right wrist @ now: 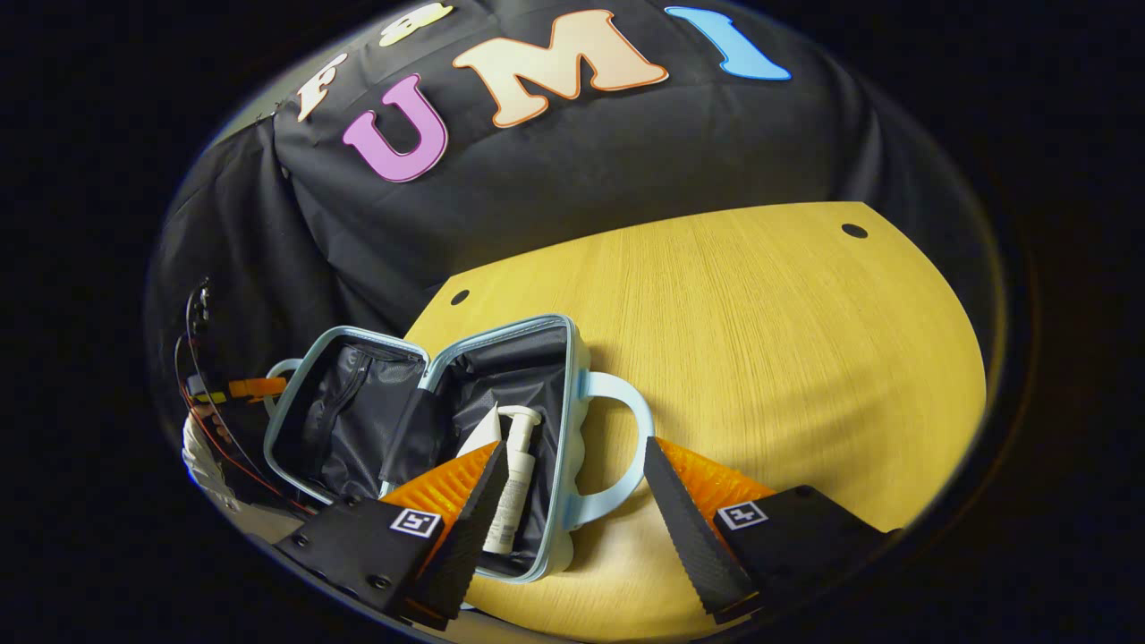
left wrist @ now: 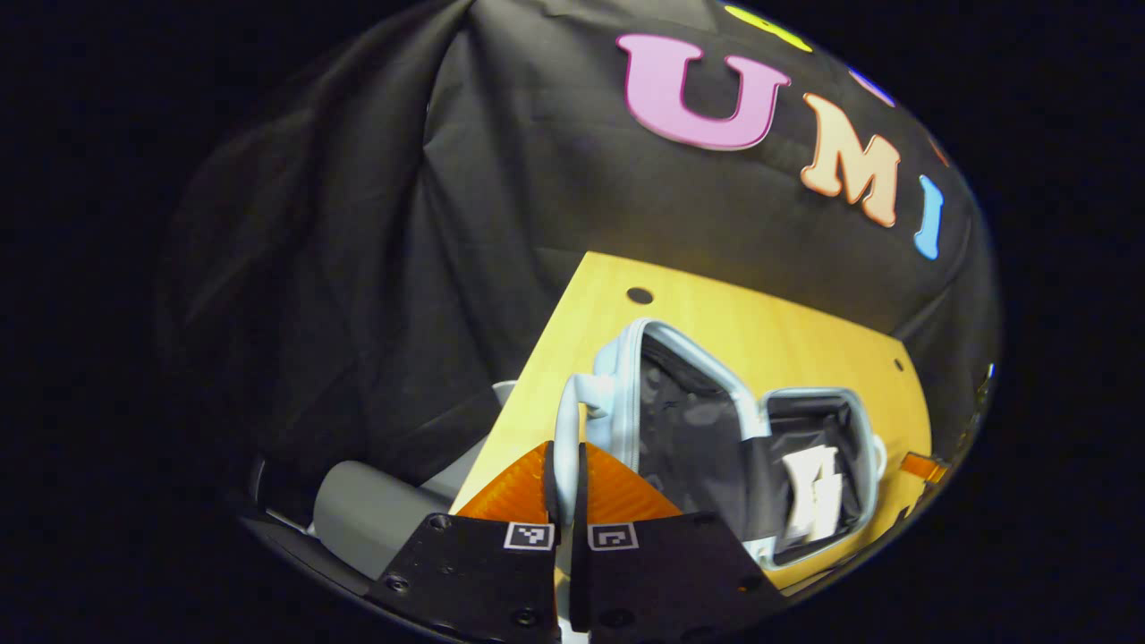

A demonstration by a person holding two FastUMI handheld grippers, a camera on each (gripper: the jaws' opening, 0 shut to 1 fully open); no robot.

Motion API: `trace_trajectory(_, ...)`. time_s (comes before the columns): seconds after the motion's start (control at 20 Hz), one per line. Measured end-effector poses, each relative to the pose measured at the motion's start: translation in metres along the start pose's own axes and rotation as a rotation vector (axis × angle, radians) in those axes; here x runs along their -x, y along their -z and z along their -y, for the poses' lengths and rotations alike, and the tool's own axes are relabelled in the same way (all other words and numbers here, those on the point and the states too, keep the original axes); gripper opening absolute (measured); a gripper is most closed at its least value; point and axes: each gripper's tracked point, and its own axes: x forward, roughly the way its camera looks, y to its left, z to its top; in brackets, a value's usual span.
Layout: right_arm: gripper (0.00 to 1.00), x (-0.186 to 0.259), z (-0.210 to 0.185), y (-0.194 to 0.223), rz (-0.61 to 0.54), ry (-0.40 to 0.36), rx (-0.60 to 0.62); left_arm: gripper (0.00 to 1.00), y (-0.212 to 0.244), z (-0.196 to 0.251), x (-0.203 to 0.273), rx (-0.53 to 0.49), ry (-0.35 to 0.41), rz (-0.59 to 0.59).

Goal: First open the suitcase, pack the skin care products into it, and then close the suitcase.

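Suitcase [right wrist: 429,420] open | left gripper [left wrist: 565,501] clamps handle [left wrist: 565,438] — right gripper [right wrist: 572,501] spread

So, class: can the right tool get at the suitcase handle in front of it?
Probably yes: the right tool is open, its fingers straddle the handle, and nothing lies between.

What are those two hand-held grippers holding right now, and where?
The left hand-held gripper pinches the open suitcase by its handle. The right hand-held gripper is open, holding nothing.
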Motion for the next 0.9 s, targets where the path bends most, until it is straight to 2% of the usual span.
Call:
trace_trajectory(0.2, 0.96, 0.009, 0.012, -0.001, 0.025, -0.018, 0.006, 0.0, -0.033, 0.067, 0.037, 0.029, 0.13, 0.103)
trace_trajectory(0.45, 0.96, 0.023, 0.037, 0.002, 0.027, -0.026, -0.02, 0.0, -0.047, 0.139, 0.055, 0.01, 0.218, 0.153)
trace_trajectory(0.7, 0.96, 0.044, 0.062, -0.003, 0.06, -0.017, -0.028, 0.0, -0.052, 0.231, 0.069, 0.004, 0.393, 0.171)
trace_trajectory(0.9, 0.96, 0.058, 0.089, -0.009, 0.084, 0.007, -0.055, 0.0, -0.045, 0.294, 0.063, -0.001, 0.507, 0.147)
